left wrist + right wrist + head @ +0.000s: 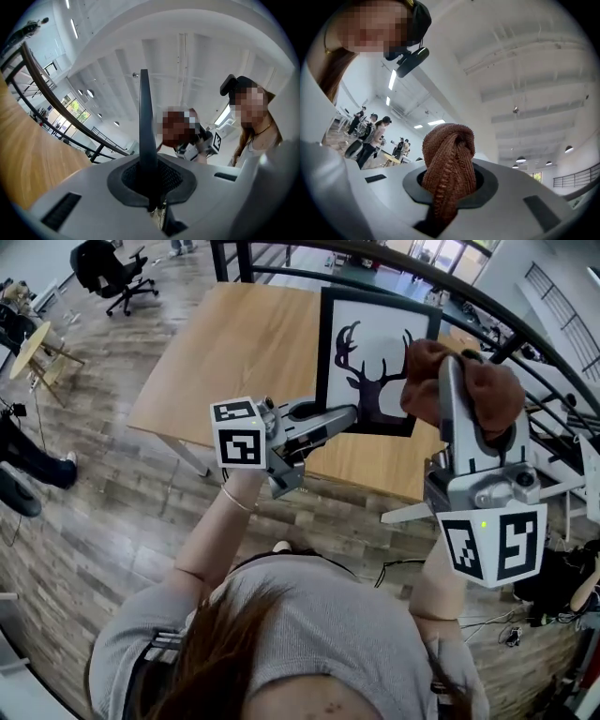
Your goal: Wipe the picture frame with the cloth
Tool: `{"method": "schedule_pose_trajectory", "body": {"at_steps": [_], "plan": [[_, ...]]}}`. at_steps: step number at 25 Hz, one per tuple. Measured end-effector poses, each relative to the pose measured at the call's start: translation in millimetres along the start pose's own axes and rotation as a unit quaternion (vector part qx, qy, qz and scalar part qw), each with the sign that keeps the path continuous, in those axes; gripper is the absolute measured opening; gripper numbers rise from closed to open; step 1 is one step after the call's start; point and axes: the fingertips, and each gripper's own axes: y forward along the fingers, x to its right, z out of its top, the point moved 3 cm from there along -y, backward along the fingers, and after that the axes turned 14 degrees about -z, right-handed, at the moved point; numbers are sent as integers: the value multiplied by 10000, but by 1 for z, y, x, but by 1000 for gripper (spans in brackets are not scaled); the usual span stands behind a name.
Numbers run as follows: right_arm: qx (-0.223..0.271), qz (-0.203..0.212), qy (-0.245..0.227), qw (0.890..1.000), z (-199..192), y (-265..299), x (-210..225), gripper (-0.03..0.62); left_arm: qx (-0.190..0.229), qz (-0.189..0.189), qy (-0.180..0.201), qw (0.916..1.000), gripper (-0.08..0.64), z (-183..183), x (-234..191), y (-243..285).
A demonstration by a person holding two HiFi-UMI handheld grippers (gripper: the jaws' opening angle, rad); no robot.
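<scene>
Left gripper: forearm extended forward, nose tilted slightly up; jaws clenched on lower left edge of picture frame; frame upright over table; right gripper: raised, nose tilted up; jaws clamped on bunched brown cloth; cloth at frame's upper right corner, contact indeterminate.

The picture frame stands upright over the table, its lower left edge between the left gripper's fingers. The cloth, in the right gripper, overlaps its upper right corner.
</scene>
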Motion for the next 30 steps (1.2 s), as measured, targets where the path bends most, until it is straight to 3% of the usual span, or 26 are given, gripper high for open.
{"method": "schedule_pose_trajectory", "body": {"at_steps": [3, 6, 11, 17, 30], "plan": [[418, -254, -122, 9987, 31, 26, 6, 74, -163, -81, -53, 9998, 28, 1, 3, -1], [566, -351, -229, 9975, 37, 56, 0, 74, -262, -150, -116, 9995, 28, 1, 5, -2], [100, -384, -785, 9961, -7, 85, -16, 74, -241, -337, -176, 9990, 28, 3, 7, -1], [-286, -196, -1065, 9937, -41, 79, -32, 74, -219, -329, -55, 9992, 28, 2, 6, -1], [-721, 90, -938, 9929, -68, 55, -46, 74, -67, -344, -100, 9993, 28, 0, 4, -1]]}}
